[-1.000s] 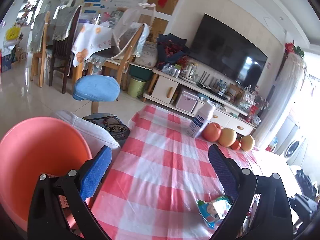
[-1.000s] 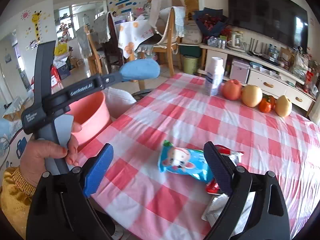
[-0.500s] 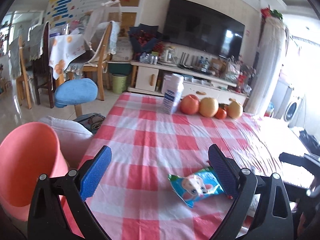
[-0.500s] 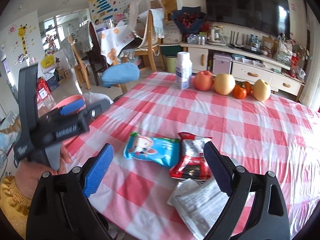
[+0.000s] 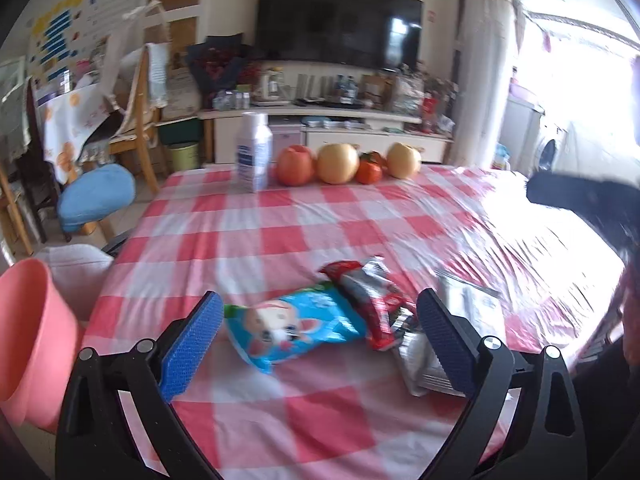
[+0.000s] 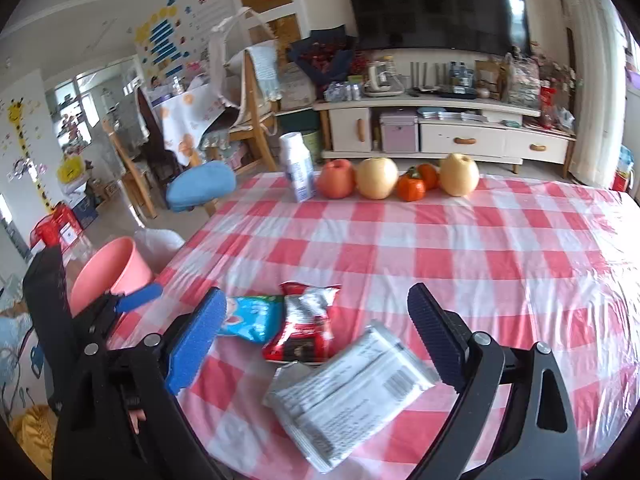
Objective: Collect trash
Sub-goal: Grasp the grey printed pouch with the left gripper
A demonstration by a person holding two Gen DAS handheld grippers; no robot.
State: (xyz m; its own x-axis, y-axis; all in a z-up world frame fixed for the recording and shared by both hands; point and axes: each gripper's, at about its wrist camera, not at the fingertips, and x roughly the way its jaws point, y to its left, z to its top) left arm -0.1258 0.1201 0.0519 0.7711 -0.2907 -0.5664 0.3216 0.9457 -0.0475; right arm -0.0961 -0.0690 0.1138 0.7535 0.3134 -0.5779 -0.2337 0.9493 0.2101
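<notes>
The left gripper [image 5: 320, 338] hangs spread wide, empty, above the blue snack packet [image 5: 294, 326] on the checked tablecloth [image 5: 280, 216]. The right gripper [image 6: 316, 340] is equally wide and empty over the red wrapper [image 6: 306, 330] and silver-white packet [image 6: 348, 392] lying touching. The pink bin [image 6: 108, 270] stands beside the table's left edge.

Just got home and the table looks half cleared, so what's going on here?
A person holds a gripper in each hand over the checked table; both have jaws open and empty. The left gripper is lined up on the blue wrapper, the right gripper over the red packet and white packet. Nothing is picked up yet; the pink bin waits beside the table.
</notes>
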